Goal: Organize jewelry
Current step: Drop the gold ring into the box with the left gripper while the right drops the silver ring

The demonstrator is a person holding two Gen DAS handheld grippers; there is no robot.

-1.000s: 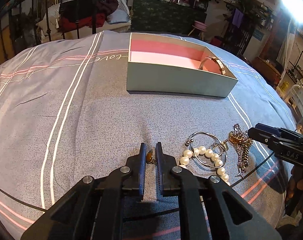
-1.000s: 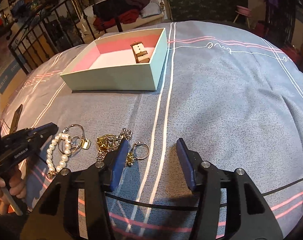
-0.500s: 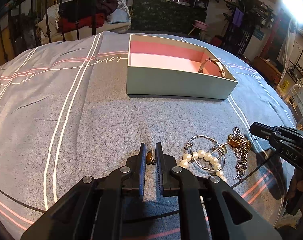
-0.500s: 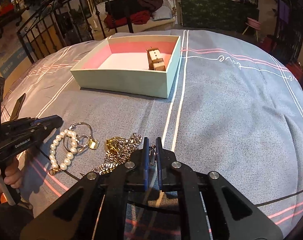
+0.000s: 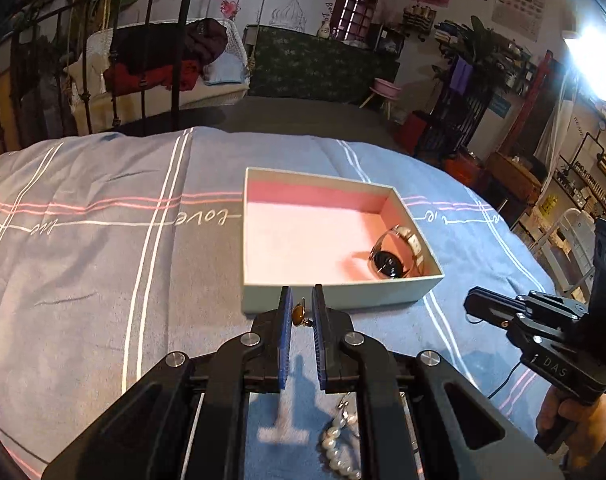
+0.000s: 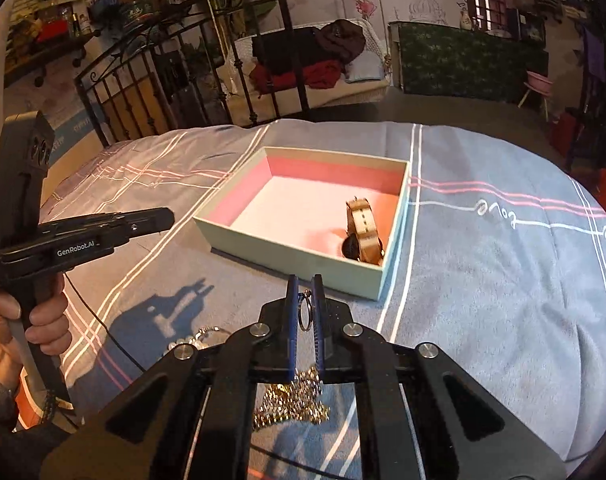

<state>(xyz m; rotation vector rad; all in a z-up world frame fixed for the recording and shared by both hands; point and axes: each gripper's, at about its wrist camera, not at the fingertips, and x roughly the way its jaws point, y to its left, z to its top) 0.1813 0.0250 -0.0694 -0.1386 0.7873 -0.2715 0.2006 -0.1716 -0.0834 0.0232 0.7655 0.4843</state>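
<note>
A pale green box with a pink lining sits on the grey-blue bedspread and holds a wristwatch. My left gripper is shut on a small amber-stone earring, held in the air just short of the box's near wall. My right gripper is shut on a thin silver ring, lifted near the box's near corner. A pearl bracelet and a gold chain lie on the bed below the grippers.
The bedspread has white and pink stripes. A black metal bed frame and a bench with piled clothes stand beyond the bed. Each gripper shows in the other's view: the right, the left.
Both grippers have lifted off the bedspread with their pieces and moved toward the box. A second ago the right gripper was open; it then shut on the silver ring.
</note>
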